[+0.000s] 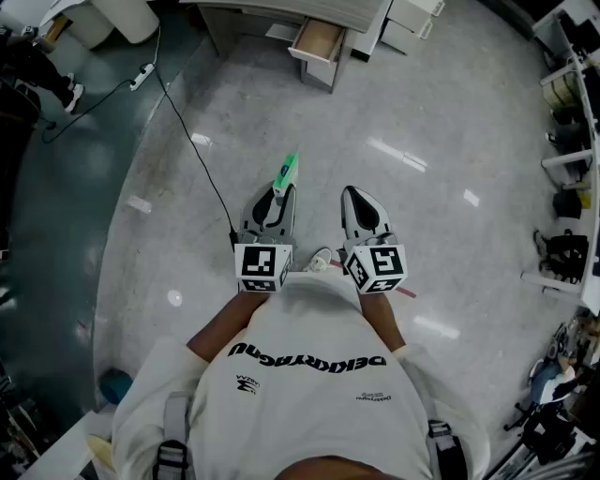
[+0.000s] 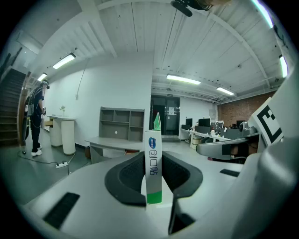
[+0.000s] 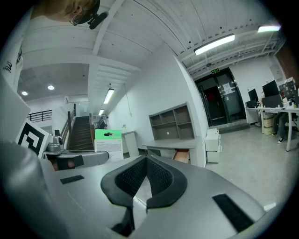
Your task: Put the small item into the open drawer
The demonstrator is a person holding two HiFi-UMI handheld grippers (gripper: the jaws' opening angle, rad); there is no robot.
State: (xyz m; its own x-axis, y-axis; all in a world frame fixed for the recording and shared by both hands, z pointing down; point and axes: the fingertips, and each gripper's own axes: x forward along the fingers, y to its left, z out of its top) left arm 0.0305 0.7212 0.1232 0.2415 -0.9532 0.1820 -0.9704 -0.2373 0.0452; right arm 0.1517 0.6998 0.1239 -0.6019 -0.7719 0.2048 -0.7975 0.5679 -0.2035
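My left gripper (image 1: pixel 277 190) is shut on a small white-and-green flat box (image 1: pixel 287 172), held upright between the black pads; the box (image 2: pixel 153 164) fills the middle of the left gripper view. My right gripper (image 1: pixel 356 192) hangs beside it, jaws shut with nothing between them (image 3: pixel 147 161). The box (image 3: pixel 109 142) also shows at the left of the right gripper view. The open wooden drawer (image 1: pixel 317 42) juts from a grey desk far ahead across the floor; it is seen again as the drawer (image 3: pixel 182 155) under the desk.
A grey desk (image 2: pixel 114 145) with a shelf unit (image 2: pixel 122 123) stands ahead. White cabinets (image 1: pixel 405 22) sit right of the drawer. A black cable (image 1: pixel 192 150) and power strip (image 1: pixel 142 76) lie on the floor at left. A person (image 2: pixel 36 116) stands far left. Office desks (image 1: pixel 567 141) line the right.
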